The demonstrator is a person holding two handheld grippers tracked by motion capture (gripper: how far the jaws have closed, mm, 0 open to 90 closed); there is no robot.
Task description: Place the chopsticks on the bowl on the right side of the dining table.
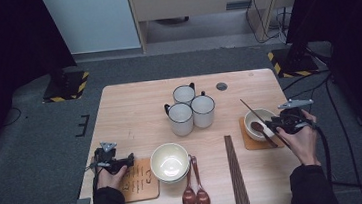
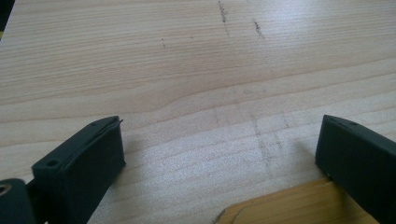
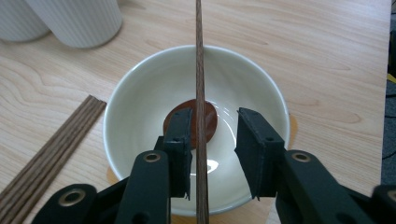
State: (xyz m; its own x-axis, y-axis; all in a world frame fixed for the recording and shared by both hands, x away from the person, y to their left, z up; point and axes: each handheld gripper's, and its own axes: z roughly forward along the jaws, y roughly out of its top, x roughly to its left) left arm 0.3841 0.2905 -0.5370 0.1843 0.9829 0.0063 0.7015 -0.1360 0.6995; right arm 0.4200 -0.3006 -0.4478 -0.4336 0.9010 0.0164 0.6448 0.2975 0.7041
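At centre frame in my right gripper view, the glossy cream ceramic bowl holds a brown wooden spoon. A slim dark wooden chopstick lies across its rim, between my right gripper jaws, which stand apart. My left gripper jaws gape over the pale grained wooden table.

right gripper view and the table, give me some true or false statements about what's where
1. The chopstick lies across the bowl between the right gripper's parted jaws. True.
2. A brown spoon lies in that bowl. True.
3. That bowl sits on the bare table. False: it sits on a wooden coaster.
4. Four white mugs stand mid-table. False: three.
5. The left gripper is shut on a spoon. False: its jaws are open over the table.
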